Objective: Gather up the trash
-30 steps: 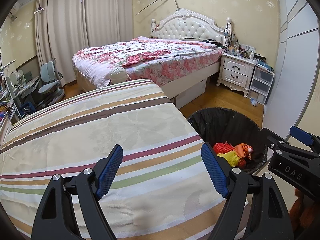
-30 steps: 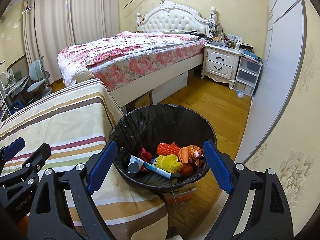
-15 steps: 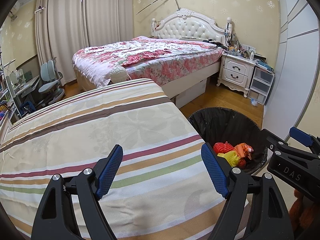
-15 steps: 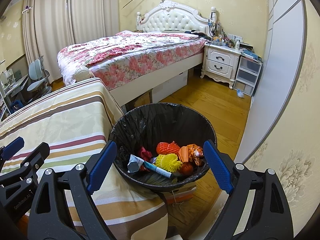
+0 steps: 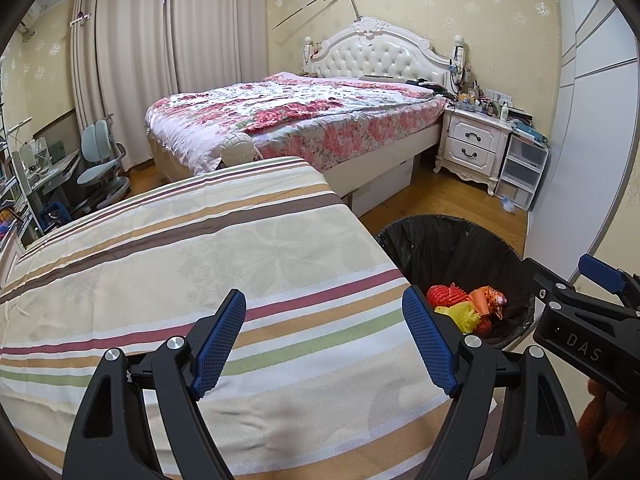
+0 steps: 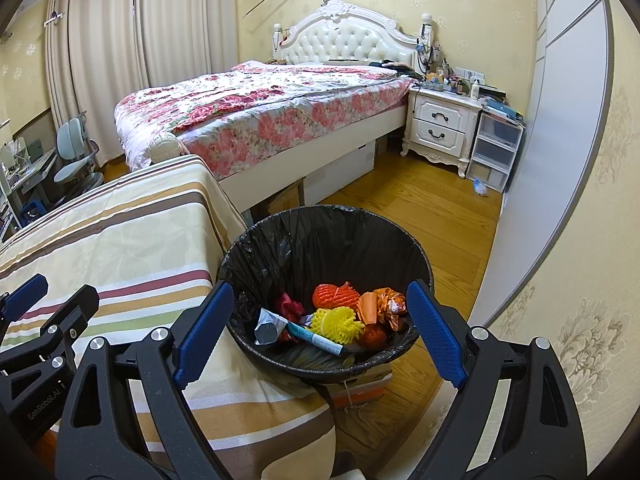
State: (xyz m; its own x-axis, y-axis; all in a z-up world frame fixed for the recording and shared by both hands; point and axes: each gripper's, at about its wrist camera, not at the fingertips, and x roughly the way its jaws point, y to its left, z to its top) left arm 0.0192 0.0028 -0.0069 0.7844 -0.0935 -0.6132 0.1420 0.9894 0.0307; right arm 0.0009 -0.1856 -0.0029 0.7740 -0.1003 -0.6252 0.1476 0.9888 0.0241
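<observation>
Both pairs of blue-padded fingers are standing spread wide with nothing between them: the left gripper (image 5: 323,340) is hovering over the striped cloth (image 5: 192,264), and the right gripper (image 6: 320,330) is hanging just above the bin (image 6: 280,240), its pads framing the rim in the right wrist view. Trash is lying at the bottom of the black-lined bin: an orange net (image 6: 335,295), a yellow net (image 6: 336,322), crumpled orange wrapping (image 6: 382,304), something red (image 6: 290,305), a grey-white scrap (image 6: 267,326) and a blue-tipped tube (image 6: 320,338) lying across the heap (what each piece really is, I cannot tell). From the left wrist view the bin (image 5: 448,240) is sitting just beside the cloth's right edge, with the right gripper's black body (image 5: 580,320) reaching in from the right above its rim. In the right wrist view the left gripper's body (image 6: 44,328) is showing at the lower left over the cloth (image 6: 120,248). Beneath the bin an orange-and-white box (image 6: 360,386) is peeking out, resting on the wood floor (image 6: 420,208). Beyond, a bed (image 6: 260,108) with a floral cover is filling the middle of the room, a white nightstand (image 6: 440,120) is standing beside its head, and clear drawers (image 6: 496,148) are standing just beside that. Curtains (image 6: 120,40) are hanging at the far left, with a pale chair (image 6: 76,160) near them.
</observation>
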